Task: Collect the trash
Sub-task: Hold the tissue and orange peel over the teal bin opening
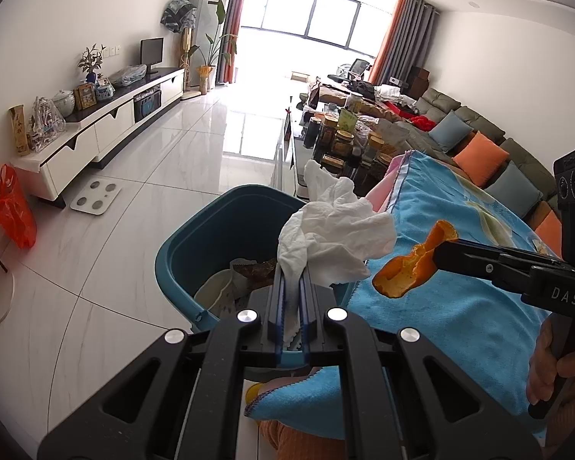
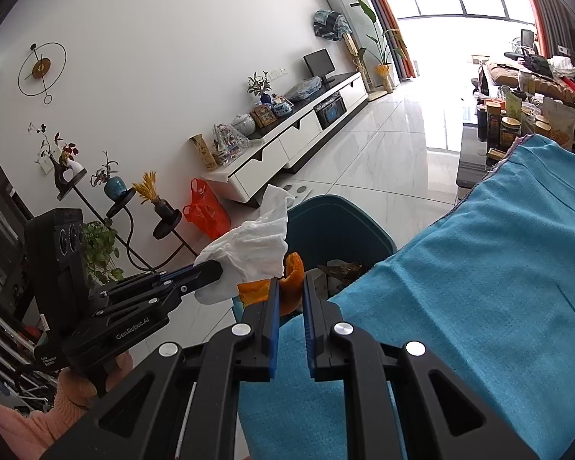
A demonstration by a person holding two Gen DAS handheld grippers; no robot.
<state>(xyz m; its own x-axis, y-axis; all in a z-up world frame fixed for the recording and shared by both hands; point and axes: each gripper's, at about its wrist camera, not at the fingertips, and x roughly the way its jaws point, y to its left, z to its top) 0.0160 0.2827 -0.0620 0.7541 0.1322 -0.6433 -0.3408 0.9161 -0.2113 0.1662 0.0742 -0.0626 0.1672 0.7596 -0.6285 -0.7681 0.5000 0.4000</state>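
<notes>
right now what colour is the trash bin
Teal blue, the trash bin, clearest in the left wrist view.

"DAS" on right gripper (image 1: 435,255) body; "GenRobot.AI" on left gripper (image 2: 220,268) body; other labels too small.

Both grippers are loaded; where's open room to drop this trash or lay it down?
The teal bin has room at its left, wrappers at its right. The blue towel beside it is bare. The glass table beyond is crowded with jars.

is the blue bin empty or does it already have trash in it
Not empty. The bin has no lid on, and crumpled wrappers lie inside it.
</notes>
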